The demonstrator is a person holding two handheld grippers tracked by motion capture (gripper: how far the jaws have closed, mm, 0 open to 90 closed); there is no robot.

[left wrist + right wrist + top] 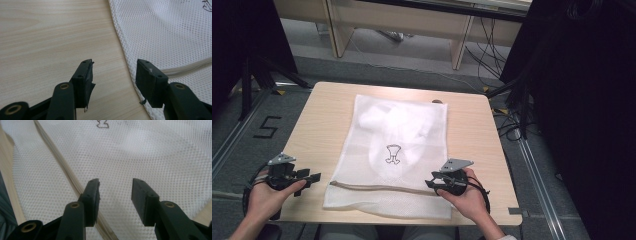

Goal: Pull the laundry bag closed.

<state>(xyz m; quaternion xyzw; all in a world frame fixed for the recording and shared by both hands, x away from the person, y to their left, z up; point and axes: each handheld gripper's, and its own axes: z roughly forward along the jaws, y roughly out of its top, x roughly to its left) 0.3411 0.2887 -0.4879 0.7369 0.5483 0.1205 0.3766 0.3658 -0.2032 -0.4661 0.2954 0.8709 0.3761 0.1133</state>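
A white mesh laundry bag (397, 150) lies flat on the wooden table (327, 115), with white cloth bunched inside and a small black garment drawing (393, 153) on it. A beige zipper (382, 188) runs across its near end. My left gripper (314, 178) is open just left of the bag's near left edge (125, 50), jaws empty over bare wood. My right gripper (432, 182) is open at the bag's near right part. Its jaws (113, 195) hover over the mesh (150, 157) beside the zipper (62, 167), holding nothing.
The table's front edge (412, 220) is close to both hands. Bare wood (472, 130) flanks the bag on both sides. Beyond the table stand a wooden desk's legs (459, 45), floor cables (484, 60) and a black stand (257, 70) at the left.
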